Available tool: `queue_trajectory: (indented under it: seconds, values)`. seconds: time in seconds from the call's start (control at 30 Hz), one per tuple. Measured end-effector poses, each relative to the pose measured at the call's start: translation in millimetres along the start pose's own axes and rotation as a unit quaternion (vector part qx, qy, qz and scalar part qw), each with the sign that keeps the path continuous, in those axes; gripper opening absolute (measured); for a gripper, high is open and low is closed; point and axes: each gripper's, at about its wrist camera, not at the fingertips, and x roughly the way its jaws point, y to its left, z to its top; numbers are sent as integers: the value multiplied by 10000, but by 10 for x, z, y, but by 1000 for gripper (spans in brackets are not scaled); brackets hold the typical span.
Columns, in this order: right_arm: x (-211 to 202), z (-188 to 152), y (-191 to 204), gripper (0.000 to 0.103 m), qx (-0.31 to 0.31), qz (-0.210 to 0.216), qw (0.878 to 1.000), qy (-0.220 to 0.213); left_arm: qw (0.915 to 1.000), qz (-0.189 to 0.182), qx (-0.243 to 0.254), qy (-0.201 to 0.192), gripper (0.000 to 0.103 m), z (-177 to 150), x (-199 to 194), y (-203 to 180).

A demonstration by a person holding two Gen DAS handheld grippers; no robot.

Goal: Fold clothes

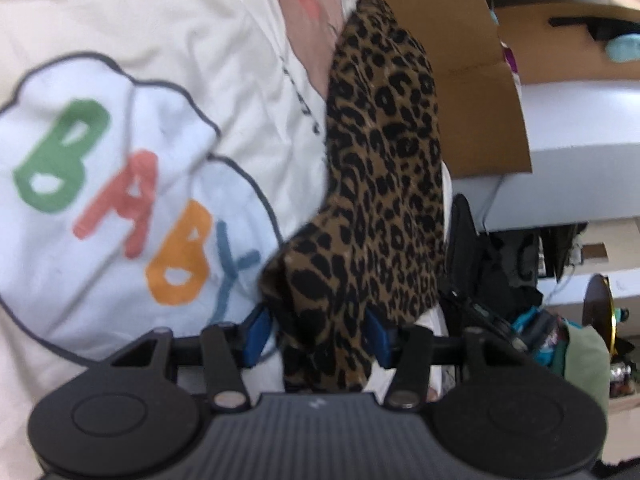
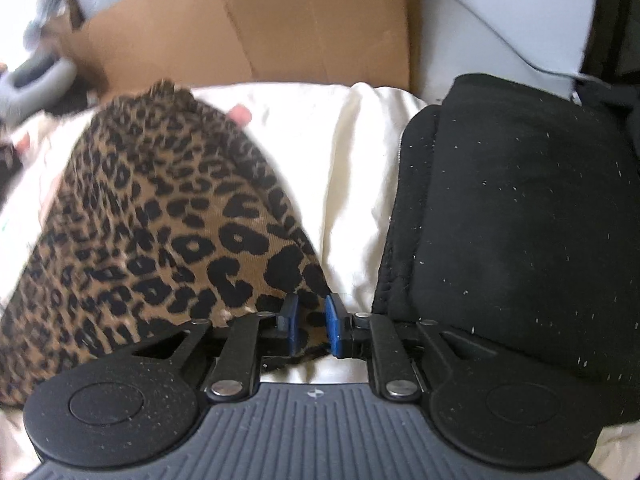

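A leopard-print garment (image 1: pixel 384 160) hangs stretched between both grippers above a cream bed cover (image 1: pixel 160 20). My left gripper (image 1: pixel 320 336) is shut on a bunched end of it, cloth filling the gap between the blue pads (image 1: pixel 256 332). In the right wrist view the same garment (image 2: pixel 152 216) spreads out to the left, and my right gripper (image 2: pixel 312 324) is shut on its corner between the blue pads (image 2: pixel 332 324). The cloth hides the fingertips in part.
The cover bears a cloud print with coloured letters BABY (image 1: pixel 120 192). A folded black garment (image 2: pixel 520 208) lies right of my right gripper. A cardboard box (image 2: pixel 260 28) stands behind the bed. Clutter and dark clothes (image 1: pixel 520 280) sit beside the bed.
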Motion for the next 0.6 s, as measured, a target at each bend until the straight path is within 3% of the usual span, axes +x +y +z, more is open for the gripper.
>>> queue_trajectory:
  seconds: [0.23,0.5,0.53,0.6]
  values:
    - [83,-6,13,20,-224,-97,9997,46,9985,-377,-397,-58,48,-63,-34,173]
    - [117,-22,-4,25,-274,-114,9996,33,9982,-549,-257,-18,48,-37,58,185]
    - [121,-25,-15,26,-258,-104,9996,28,9982,-556,-230,4,46,-30,80,176]
    - [124,-22,-31,26,-222,-74,9997,27,9986,-490,-192,75,30,-24,115,172]
